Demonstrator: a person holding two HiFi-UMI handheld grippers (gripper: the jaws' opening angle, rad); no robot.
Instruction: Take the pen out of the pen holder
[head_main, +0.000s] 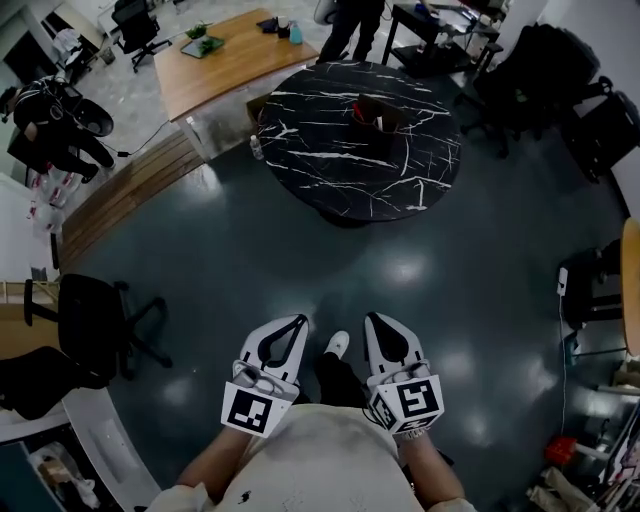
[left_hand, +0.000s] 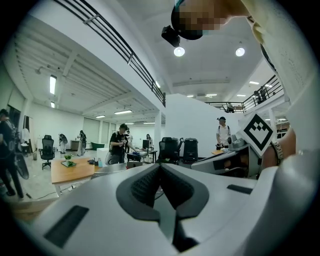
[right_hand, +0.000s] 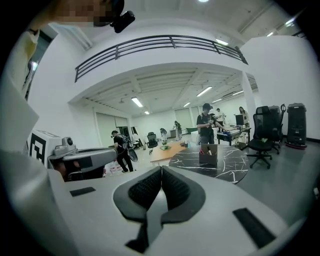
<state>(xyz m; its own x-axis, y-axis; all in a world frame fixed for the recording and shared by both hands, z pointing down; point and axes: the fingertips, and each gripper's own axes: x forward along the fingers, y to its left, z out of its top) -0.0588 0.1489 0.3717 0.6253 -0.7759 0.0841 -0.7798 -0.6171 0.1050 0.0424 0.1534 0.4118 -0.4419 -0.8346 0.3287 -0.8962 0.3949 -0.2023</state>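
Observation:
A dark pen holder (head_main: 377, 114) with pens in it stands on a round black marble table (head_main: 330, 160) far ahead of me. In the right gripper view the pen holder (right_hand: 208, 155) shows on that table (right_hand: 227, 165), well beyond the jaws. My left gripper (head_main: 299, 321) and right gripper (head_main: 371, 319) are held close to my body, far from the table, both shut with nothing between the jaws. The left gripper (left_hand: 160, 166) points past the table toward desks; the right gripper (right_hand: 161, 169) points toward the table's left side.
A long wooden table (head_main: 225, 55) stands behind the marble one. A black office chair (head_main: 95, 325) is at my left, more chairs (head_main: 545, 85) at the far right. People (head_main: 350, 25) stand beyond the tables. Dark floor (head_main: 300, 260) lies between me and the marble table.

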